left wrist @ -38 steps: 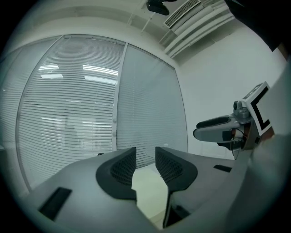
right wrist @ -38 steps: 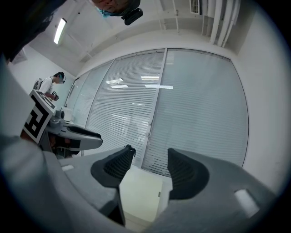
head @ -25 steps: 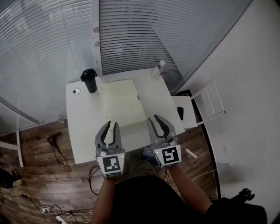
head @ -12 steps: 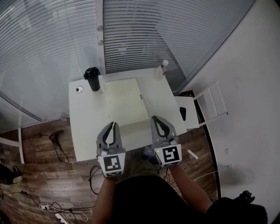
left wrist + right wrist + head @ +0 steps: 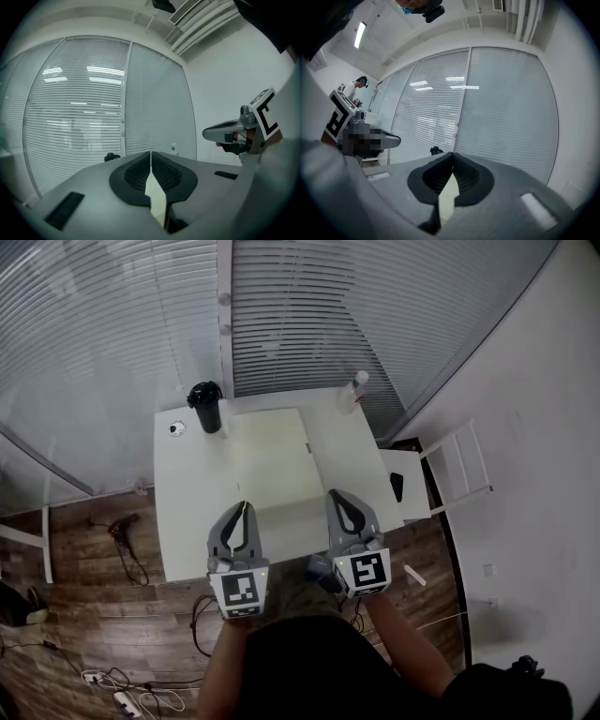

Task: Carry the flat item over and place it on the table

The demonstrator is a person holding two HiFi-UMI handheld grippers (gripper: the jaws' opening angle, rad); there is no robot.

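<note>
Left gripper [image 5: 243, 510]: its jaws, spread a second ago, are now pressing tip to tip and gripping nothing; only pale sheet is showing through the gap behind the tips.
Flat item [image 5: 272, 460]: is lying on the white table [image 5: 187, 512], below both grippers and staying put.
Right gripper [image 5: 335, 496]: is likewise closing up empty.
Meaning: the placing is looking finished.

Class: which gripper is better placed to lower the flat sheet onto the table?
Neither left nor right leads: the left gripper and right gripper both have jaws shut on the flat sheet at its near edge, level with each other by the table, so both should lower together.
</note>
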